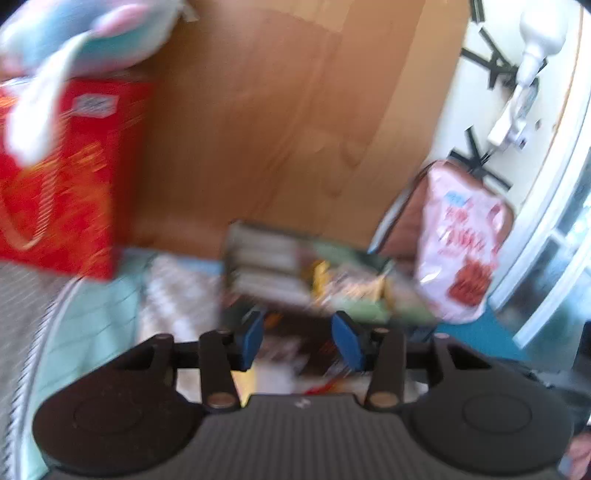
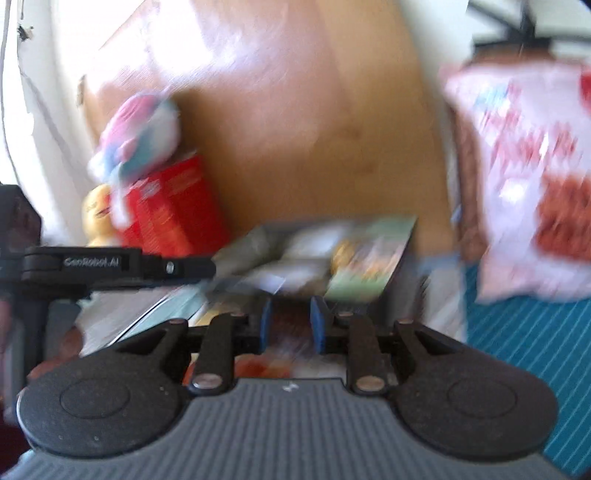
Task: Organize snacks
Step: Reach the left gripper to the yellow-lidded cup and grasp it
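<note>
Both views are motion-blurred. A green snack pack [image 1: 314, 273] lies flat in front of a wooden board, just beyond my left gripper [image 1: 301, 341], whose blue pads stand apart with a blurred wrapper between them. A pink-white snack bag [image 1: 461, 240] stands at the right, a red box [image 1: 59, 177] at the left with a pastel bag [image 1: 88, 33] on top. In the right wrist view my right gripper [image 2: 290, 321] has its pads narrowly apart over a blurred wrapper, short of the green pack [image 2: 332, 254]. The pink bag [image 2: 524, 184], the red box [image 2: 173, 210] and the left gripper's body [image 2: 110, 264] show there.
A wooden board [image 1: 277, 122] stands behind the snacks. A teal striped cloth [image 2: 528, 332] covers the surface at the right. A yellow item [image 2: 98, 214] sits beside the red box. A white wall with black stand legs [image 1: 491, 62] and a window frame [image 1: 554, 229] are at the right.
</note>
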Demonstrator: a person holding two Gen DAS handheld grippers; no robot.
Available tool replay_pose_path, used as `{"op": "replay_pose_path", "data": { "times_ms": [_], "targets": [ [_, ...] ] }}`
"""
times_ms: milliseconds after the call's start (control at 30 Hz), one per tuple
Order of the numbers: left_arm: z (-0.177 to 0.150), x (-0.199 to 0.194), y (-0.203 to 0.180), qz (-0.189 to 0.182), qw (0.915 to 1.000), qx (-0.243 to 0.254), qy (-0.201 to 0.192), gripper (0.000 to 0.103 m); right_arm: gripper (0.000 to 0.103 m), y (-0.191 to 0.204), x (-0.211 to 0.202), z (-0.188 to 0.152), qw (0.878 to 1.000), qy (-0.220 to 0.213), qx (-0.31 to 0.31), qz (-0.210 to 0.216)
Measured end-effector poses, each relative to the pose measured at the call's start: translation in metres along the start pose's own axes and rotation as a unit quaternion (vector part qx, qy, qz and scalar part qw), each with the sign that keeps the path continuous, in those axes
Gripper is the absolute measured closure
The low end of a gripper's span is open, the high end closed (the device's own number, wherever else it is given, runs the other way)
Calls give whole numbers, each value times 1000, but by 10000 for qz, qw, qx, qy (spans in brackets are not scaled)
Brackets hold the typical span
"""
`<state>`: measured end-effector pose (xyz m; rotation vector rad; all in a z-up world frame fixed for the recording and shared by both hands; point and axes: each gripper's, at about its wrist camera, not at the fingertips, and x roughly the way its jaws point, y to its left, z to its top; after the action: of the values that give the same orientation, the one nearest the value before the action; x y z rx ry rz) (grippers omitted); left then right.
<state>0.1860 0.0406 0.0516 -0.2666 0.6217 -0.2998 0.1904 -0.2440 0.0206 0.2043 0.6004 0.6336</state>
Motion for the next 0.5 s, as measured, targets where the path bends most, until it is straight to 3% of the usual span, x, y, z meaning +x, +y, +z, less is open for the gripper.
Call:
{"op": "replay_pose_path", "data": {
  "times_ms": [167,233,333,500],
  "targets": [
    [-33,4,18,545,9972,-275,440,55,65,0,43,-9,9969,669,401,-57],
    [-43,10,22,736,9951,-325,569,54,63,-2,56,-8,9951,705,686,-71],
    [-49,6,25,591,9957,-471,535,56,61,2,69,-8,9914,867,960,206],
    [-63,-8,9,478,9966,-234,629,59,63,23,50,-13,9927,966,634,334]
  ]
}}
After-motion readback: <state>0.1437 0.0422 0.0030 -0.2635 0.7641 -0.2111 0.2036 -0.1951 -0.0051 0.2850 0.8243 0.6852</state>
